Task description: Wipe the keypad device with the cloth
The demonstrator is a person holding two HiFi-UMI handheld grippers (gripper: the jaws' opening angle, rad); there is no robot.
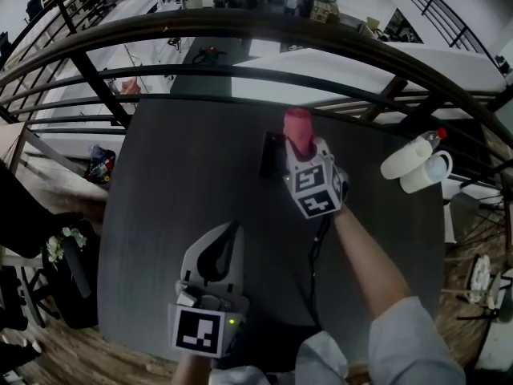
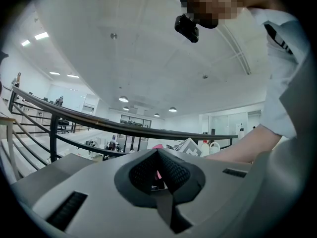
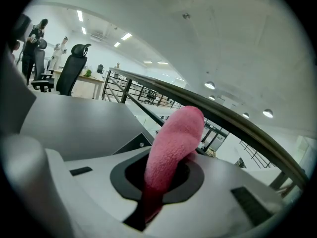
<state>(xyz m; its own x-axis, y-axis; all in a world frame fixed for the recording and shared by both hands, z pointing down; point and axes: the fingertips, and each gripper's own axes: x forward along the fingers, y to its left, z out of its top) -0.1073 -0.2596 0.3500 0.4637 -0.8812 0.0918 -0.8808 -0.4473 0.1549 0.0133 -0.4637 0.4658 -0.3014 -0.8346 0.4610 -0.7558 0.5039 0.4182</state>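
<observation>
My right gripper [image 1: 303, 152] is shut on a pink cloth [image 1: 297, 127] that sticks up out of its jaws over the middle of the dark grey table [image 1: 176, 159]. Under and just left of it lies the black keypad device [image 1: 271, 154], mostly hidden by the gripper. In the right gripper view the cloth [image 3: 174, 143] stands upright between the jaws, and a corner of the device [image 3: 130, 143] shows behind. My left gripper [image 1: 232, 229] rests near the table's front, jaws shut and empty, pointing towards the device; in its own view the left gripper [image 2: 158, 156] faces the railing.
A black cable [image 1: 317, 247] runs from the device towards the front edge. Two white jugs [image 1: 417, 164] and a red-capped bottle [image 1: 435, 136] lie at the far right. A black railing [image 1: 240, 26] curves along the table's far edge. A bag [image 1: 98, 165] sits off the left side.
</observation>
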